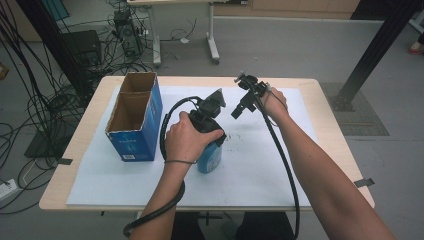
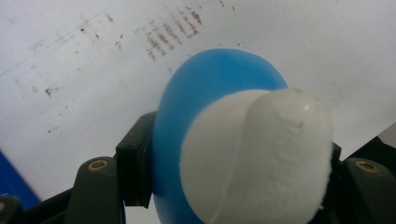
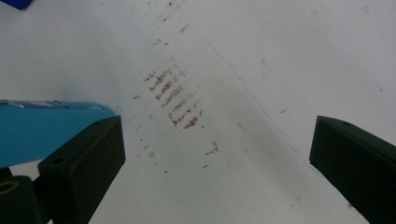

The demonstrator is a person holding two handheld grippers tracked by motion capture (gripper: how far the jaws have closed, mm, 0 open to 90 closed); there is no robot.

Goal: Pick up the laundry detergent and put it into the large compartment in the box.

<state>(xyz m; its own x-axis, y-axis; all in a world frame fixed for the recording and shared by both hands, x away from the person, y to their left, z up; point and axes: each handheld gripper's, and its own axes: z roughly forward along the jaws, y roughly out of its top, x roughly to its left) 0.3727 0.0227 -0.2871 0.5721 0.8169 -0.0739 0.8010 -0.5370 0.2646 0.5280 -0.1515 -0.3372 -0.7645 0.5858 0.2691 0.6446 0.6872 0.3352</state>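
A blue bottle (image 1: pixel 210 157) with a white cap (image 2: pixel 261 158) stands on the white sheet near the table's middle. My left gripper (image 2: pixel 236 163) comes down on it from above, its black jaws pressed against both sides of the bottle just under the cap. In the high view a hand wraps the left gripper (image 1: pixel 207 125) and hides its fingertips. To the right and farther back, my right gripper (image 1: pixel 241 106) hangs above the sheet. Its jaws (image 3: pixel 219 154) stand wide apart with only paper between them. The bottle's blue side (image 3: pixel 42 130) lies just beyond its left jaw.
An open-topped blue cardboard box (image 1: pixel 135 117) with two compartments stands at the left of the table. A white sheet (image 1: pixel 260 175) covers most of the tabletop and bears faint brown marks (image 3: pixel 175 98). Cables litter the floor at the left.
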